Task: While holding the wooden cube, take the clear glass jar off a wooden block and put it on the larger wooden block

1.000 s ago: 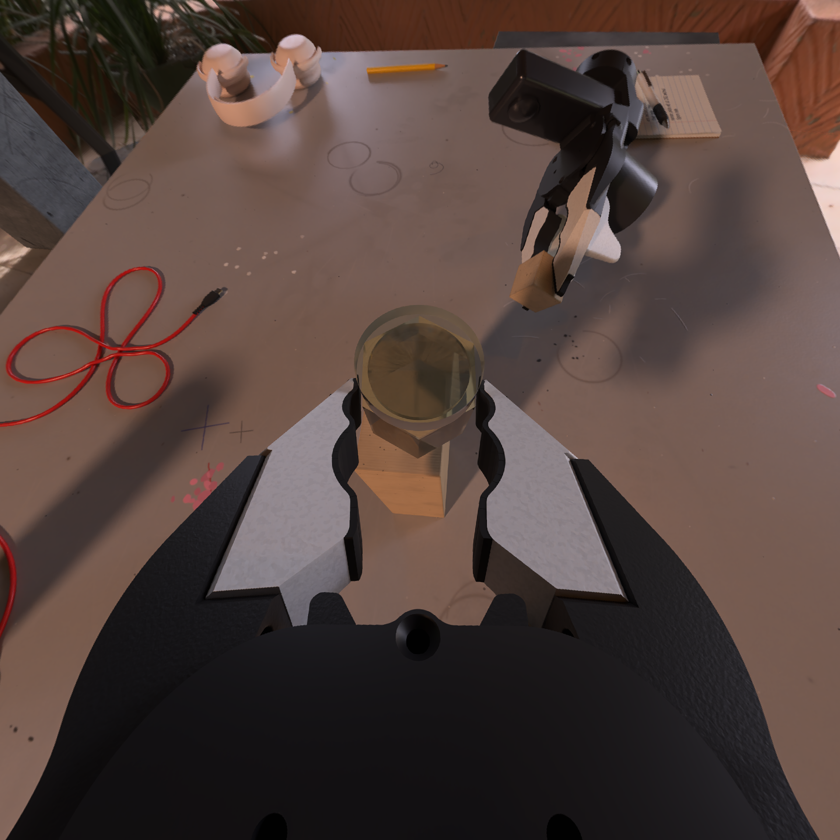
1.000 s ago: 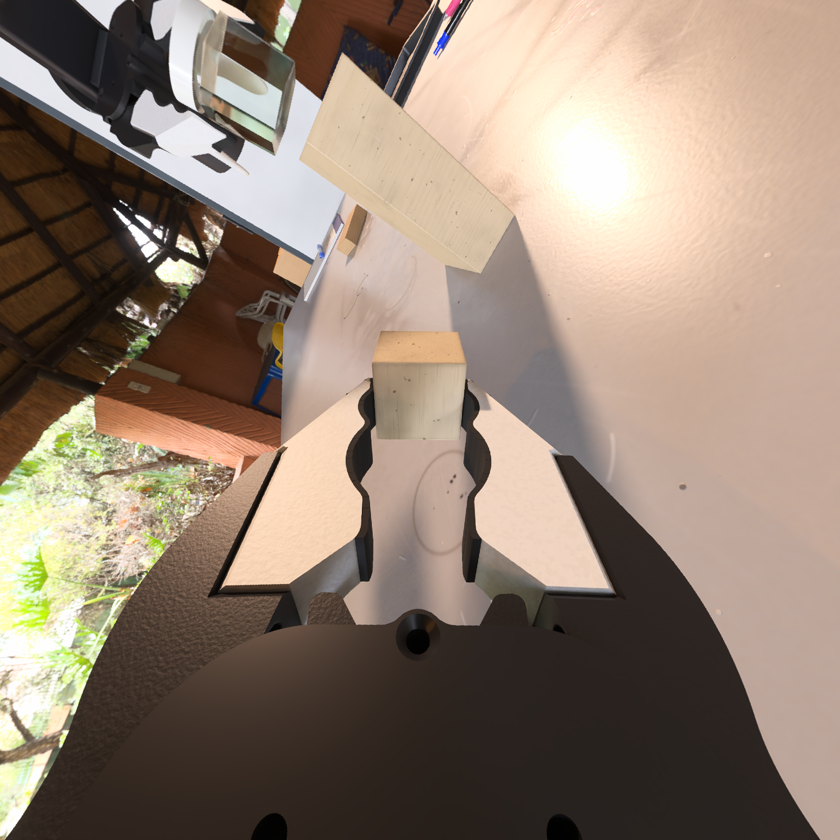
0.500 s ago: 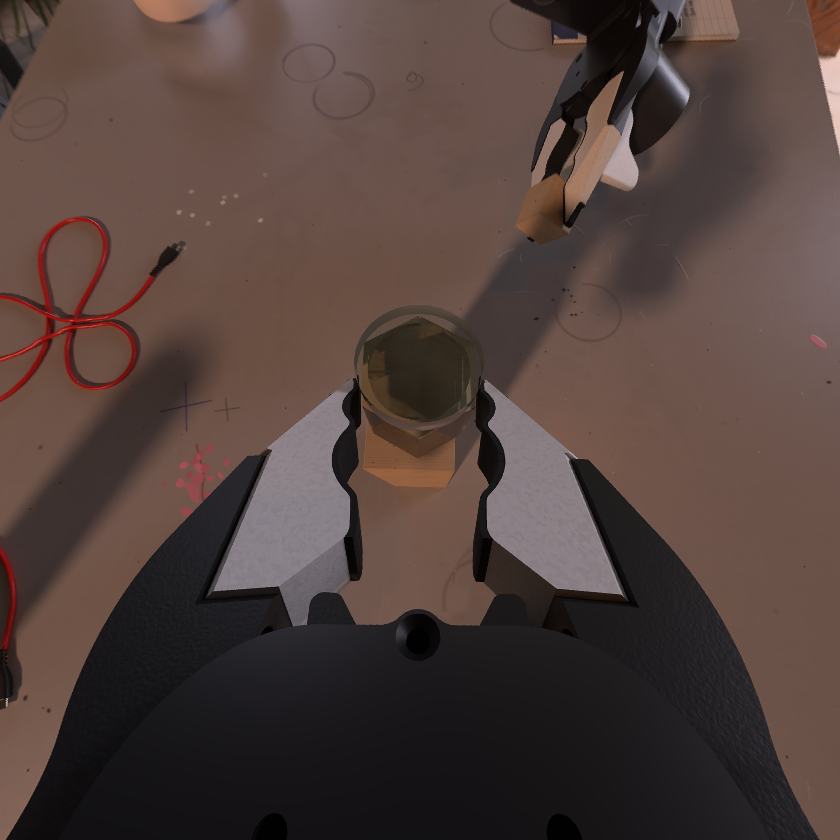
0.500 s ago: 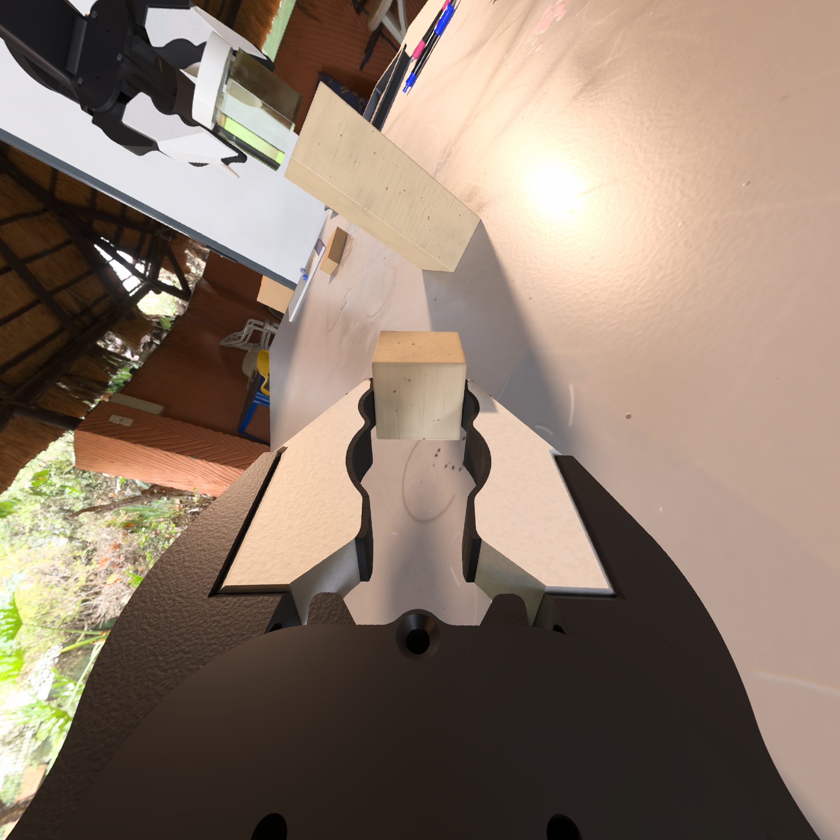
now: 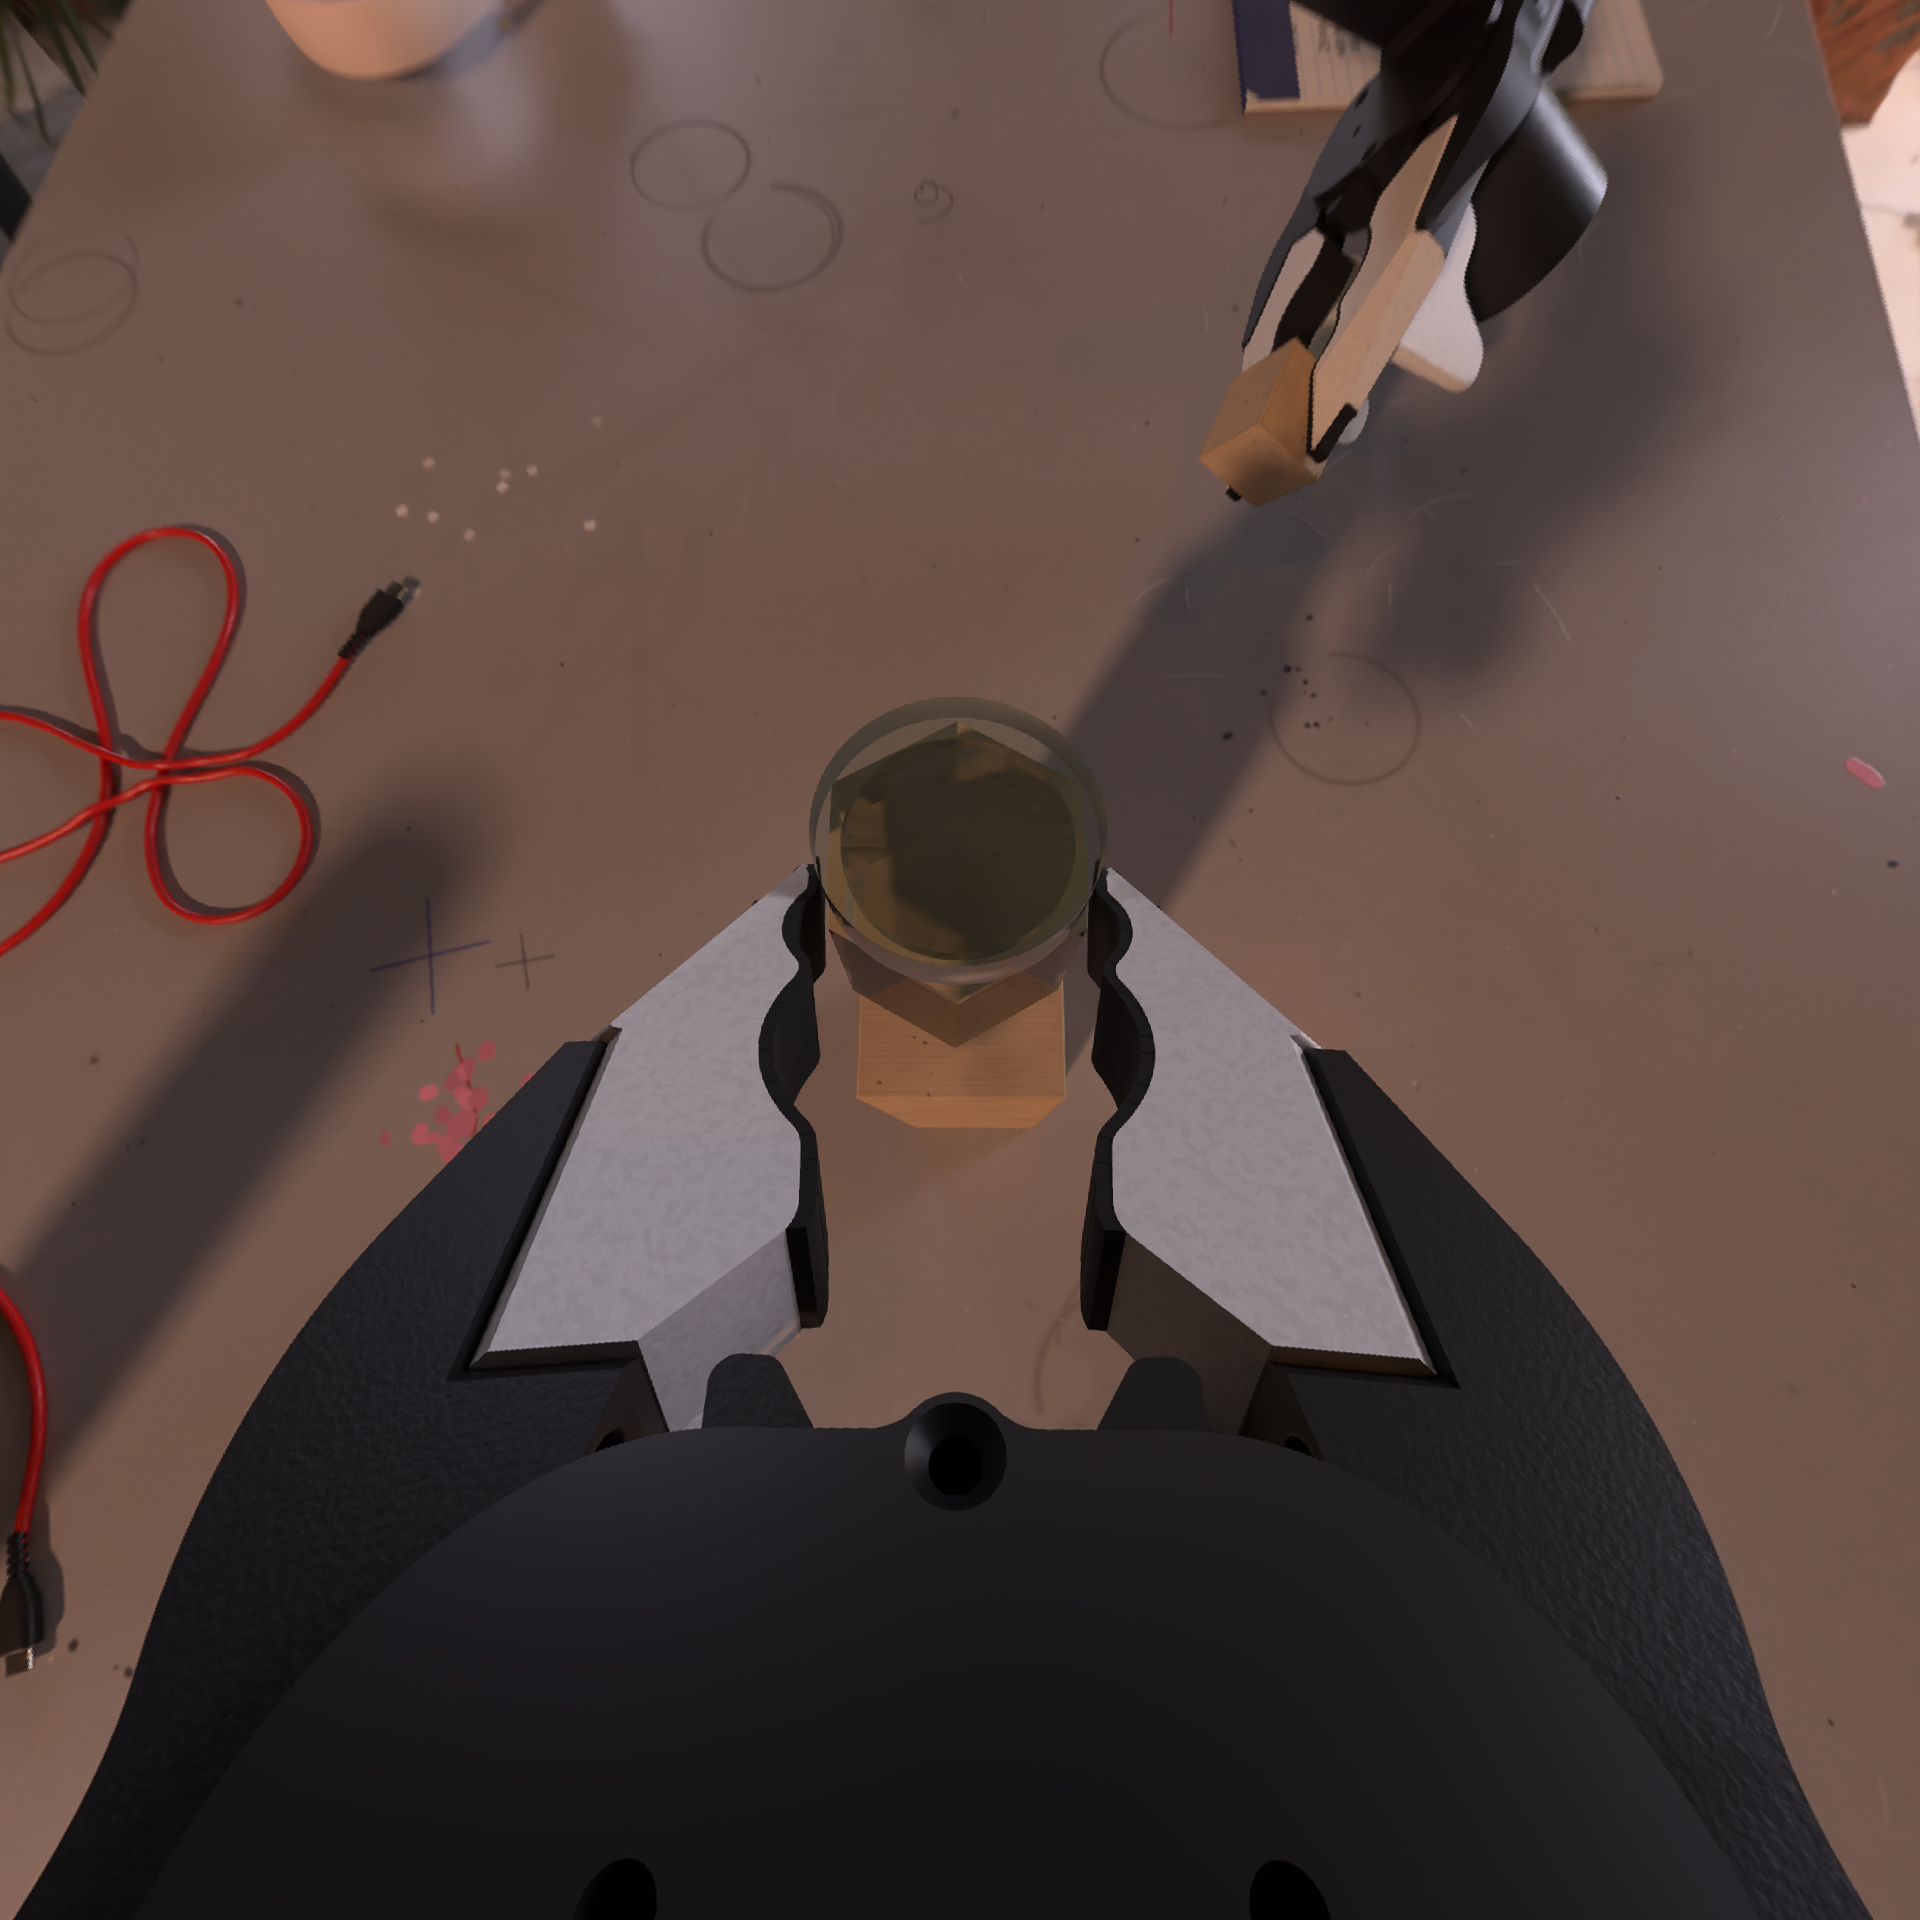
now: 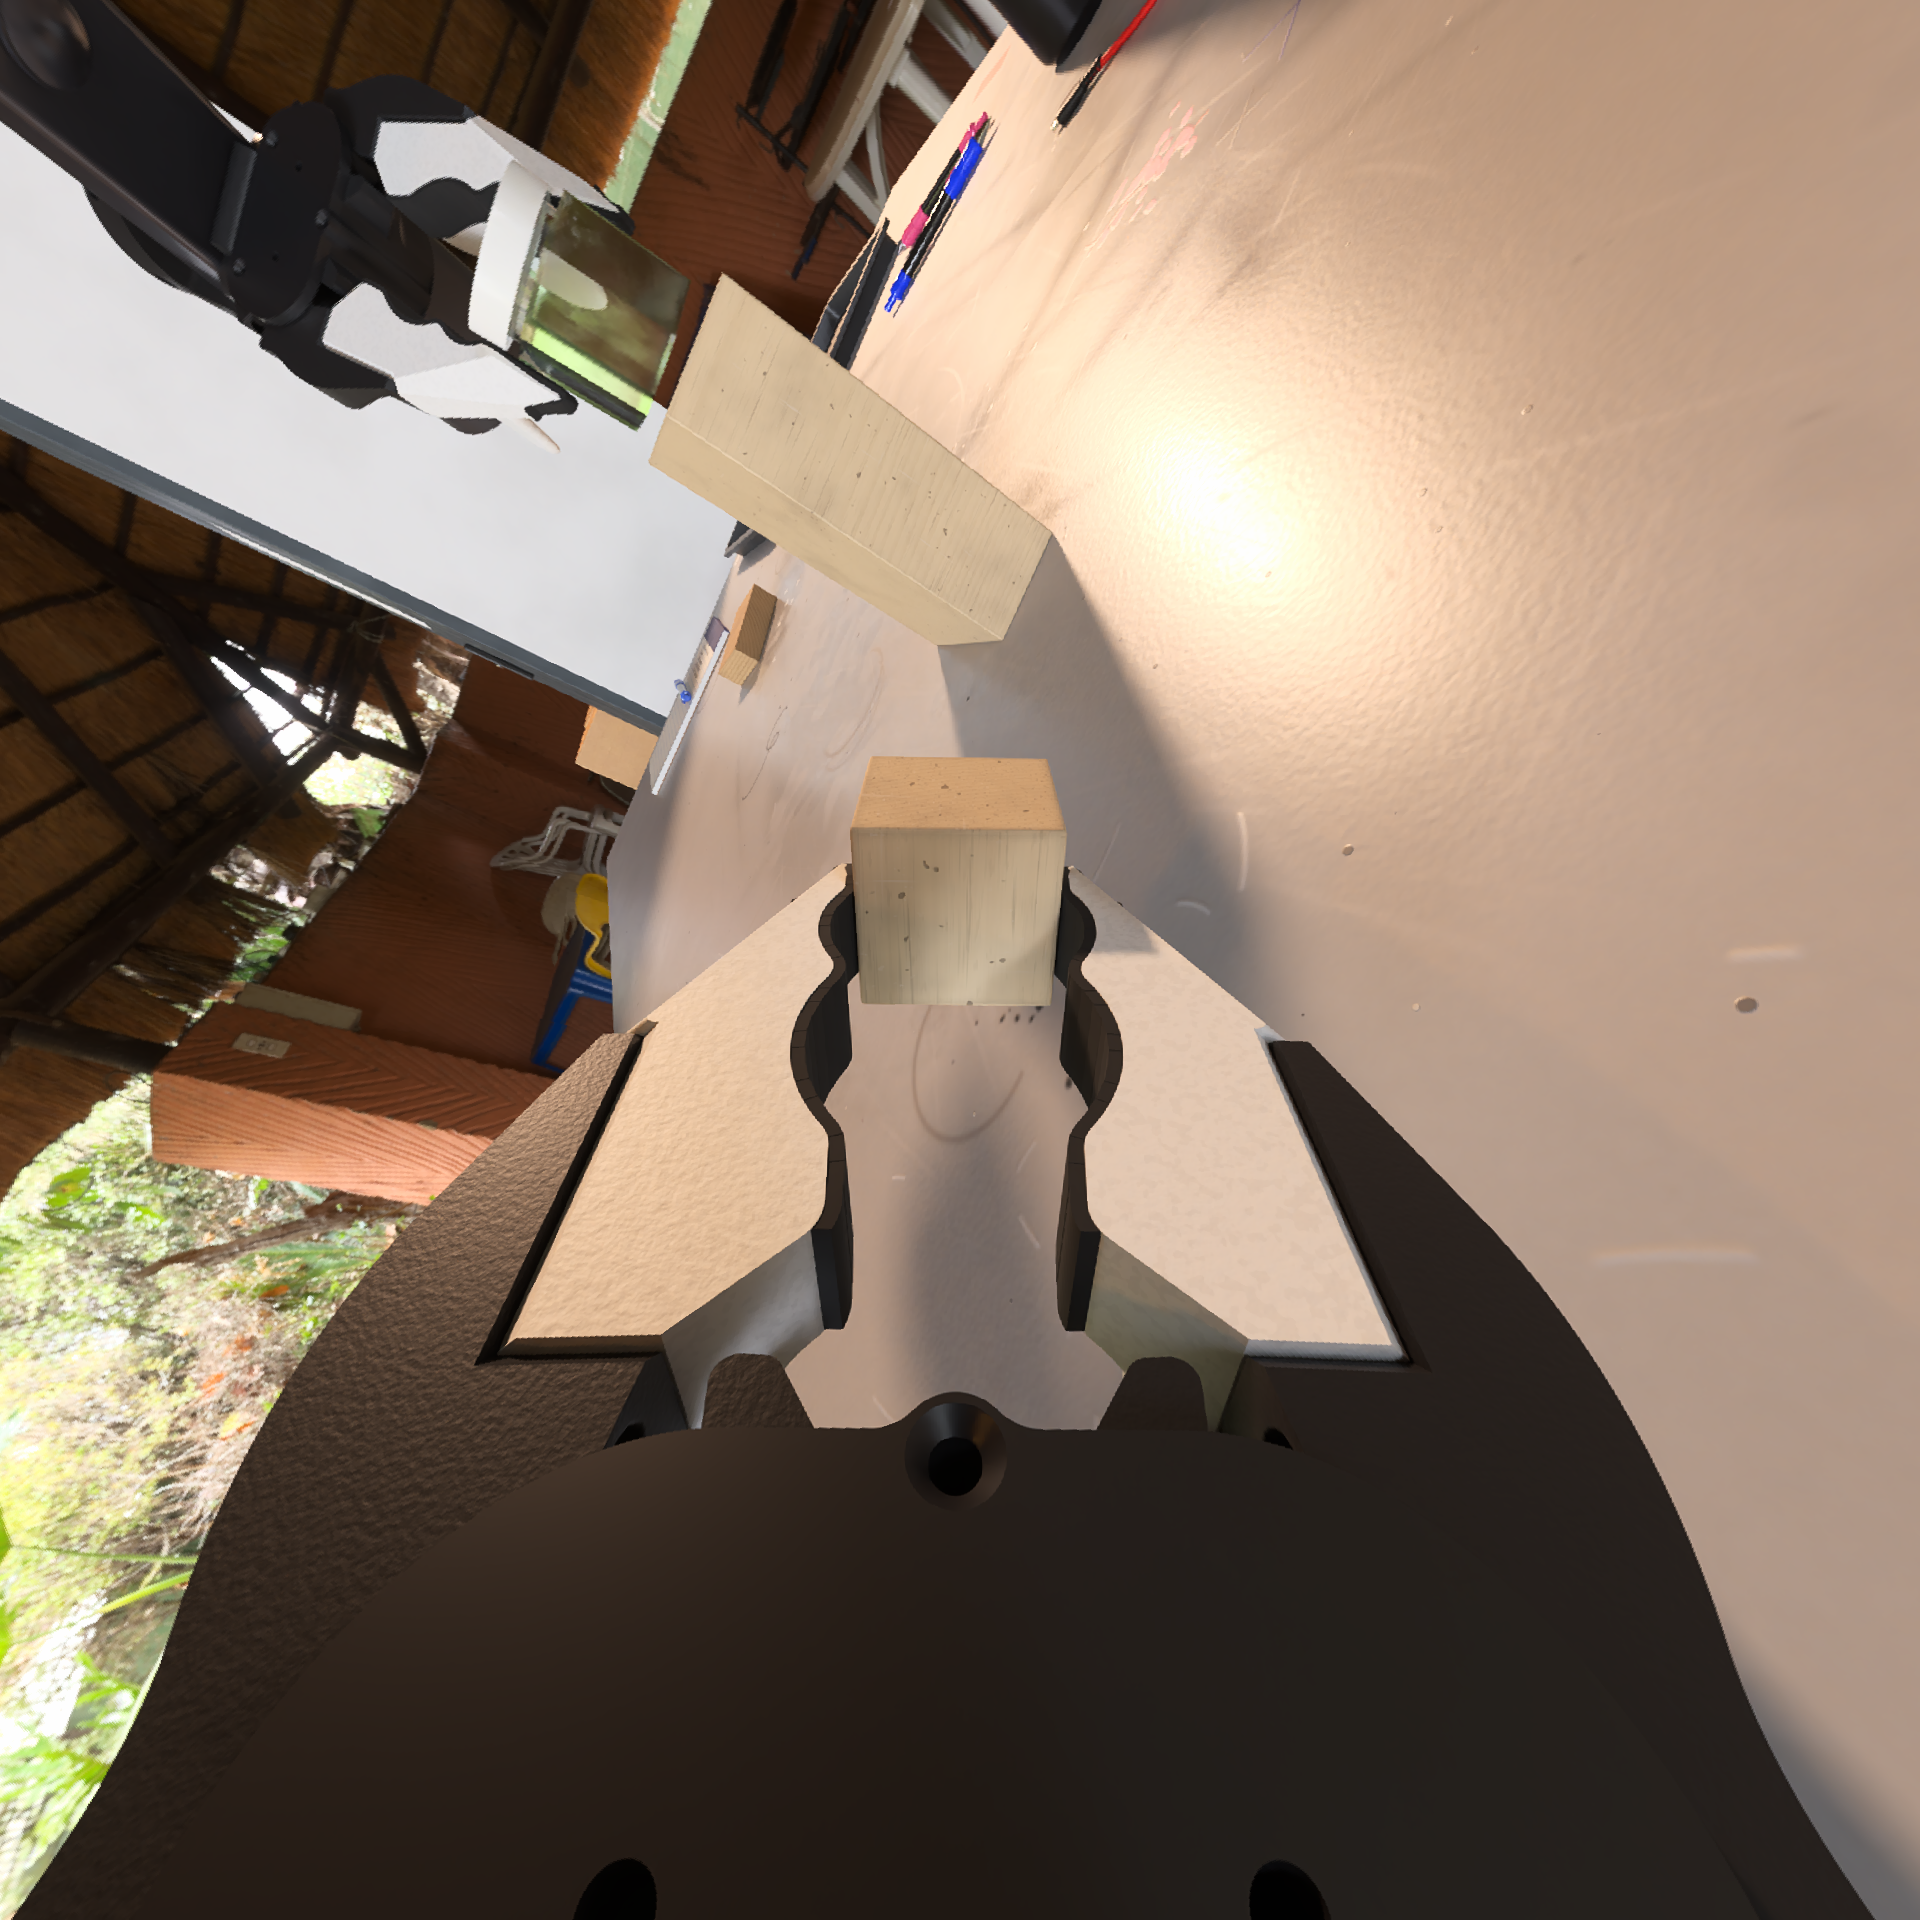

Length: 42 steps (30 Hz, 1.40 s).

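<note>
My left gripper (image 5: 956, 894) is shut on the clear glass jar (image 5: 956, 831) and looks straight down over the tall wooden block (image 5: 961, 1070) below it. In the right wrist view the jar (image 6: 603, 312) hangs close to the top end of that block (image 6: 852, 468); I cannot tell if they touch. My right gripper (image 6: 956, 894) is shut on the small wooden cube (image 6: 956, 914) and holds it off the table. It shows in the left wrist view (image 5: 1283, 416) at the far right, well away from the jar, with the cube (image 5: 1252, 442) in it.
A red cable (image 5: 156, 748) lies on the brown table (image 5: 623, 416) at the left. A notepad (image 5: 1299, 62) lies at the far edge. A smaller wooden block (image 6: 753, 634) and some pens (image 6: 935, 218) lie farther off.
My left gripper has brought the jar closer to the top of the tall block and more squarely over it. The right gripper still holds the cube, now farther from the jar.
</note>
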{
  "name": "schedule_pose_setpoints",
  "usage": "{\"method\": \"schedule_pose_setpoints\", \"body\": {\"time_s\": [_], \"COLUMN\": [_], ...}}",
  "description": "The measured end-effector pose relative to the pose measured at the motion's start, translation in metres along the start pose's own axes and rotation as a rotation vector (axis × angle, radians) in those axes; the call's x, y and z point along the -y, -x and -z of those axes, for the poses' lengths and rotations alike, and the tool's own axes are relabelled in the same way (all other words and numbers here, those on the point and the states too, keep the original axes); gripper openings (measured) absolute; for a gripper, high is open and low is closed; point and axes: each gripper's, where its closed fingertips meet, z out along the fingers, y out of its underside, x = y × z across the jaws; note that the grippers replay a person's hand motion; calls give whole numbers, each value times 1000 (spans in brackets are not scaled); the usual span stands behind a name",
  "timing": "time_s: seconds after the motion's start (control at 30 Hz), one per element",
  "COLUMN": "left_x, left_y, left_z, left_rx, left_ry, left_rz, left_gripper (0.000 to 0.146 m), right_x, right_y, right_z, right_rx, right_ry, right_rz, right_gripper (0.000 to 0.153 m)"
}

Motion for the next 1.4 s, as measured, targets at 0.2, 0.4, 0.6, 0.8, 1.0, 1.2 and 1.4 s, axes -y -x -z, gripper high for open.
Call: {"method": "schedule_pose_setpoints", "body": {"time_s": [0.2,0.4,0.6,0.8,1.0,1.2,1.4], "left_x": [14,86,98,78,40,-8,-60], "left_y": [3,42,46,43,54,43,34], "left_z": [15,99,170,160,159,117,73], "left_rx": [10,527,769,546,698,756,662], "left_ry": [-103,-666,-1051,-1058,-1046,-932,-914], "left_rz": [-12,-118,-7,243,370,405,540], "left_gripper": [70,57,44,65,67,67,69], "right_x": [-2,7,7,3,13,14,21], "right_y": [-1,13,22,23,27,36,41], "right_z": [3,1,-9,-24,-42,-64,-85], "right_rx": [-14,36,50,54,86,122,131], "right_ry": [1,-41,-11,64,74,128,155], "right_rz": [5,69,163,196,206,254,326], "right_gripper": [36,36,36,36,36,36,36]}}
